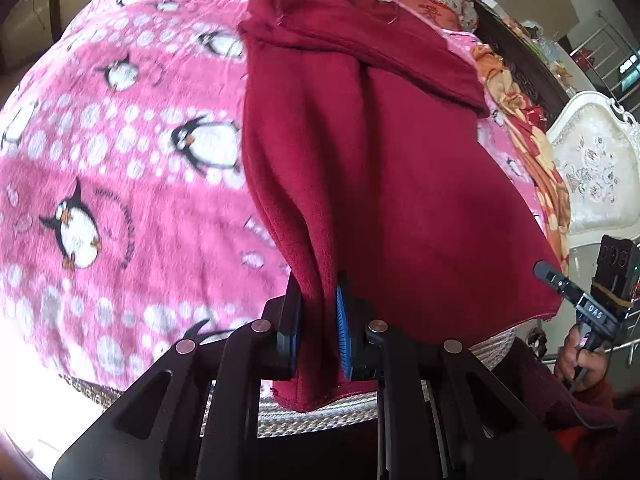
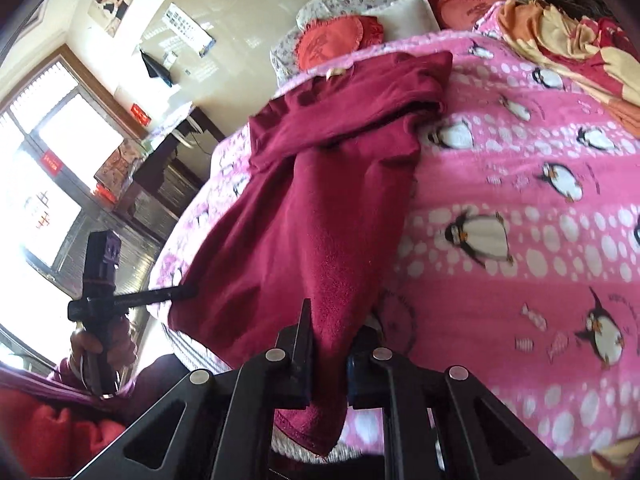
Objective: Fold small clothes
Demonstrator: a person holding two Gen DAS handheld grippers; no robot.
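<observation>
A dark red knit garment (image 1: pixel 400 168) lies stretched over a pink penguin blanket (image 1: pixel 120 140), its far end folded over near the pillows. My left gripper (image 1: pixel 320 304) is shut on the garment's near left hem corner, which hangs through the jaws. My right gripper (image 2: pixel 332 332) is shut on the garment (image 2: pixel 312 216) at its near right corner. Each gripper shows in the other's view, holding its corner at the hem: the right one (image 1: pixel 552 276) and the left one (image 2: pixel 188 292). The hem is lifted a little off the bed.
Red cushions (image 2: pixel 336 40) and a white pillow (image 2: pixel 404 16) lie at the bed's head. An orange patterned quilt (image 2: pixel 568 36) is bunched along the far side. A white ornate chair (image 1: pixel 596 168) stands beside the bed. A window (image 2: pixel 52 168) and desk are left.
</observation>
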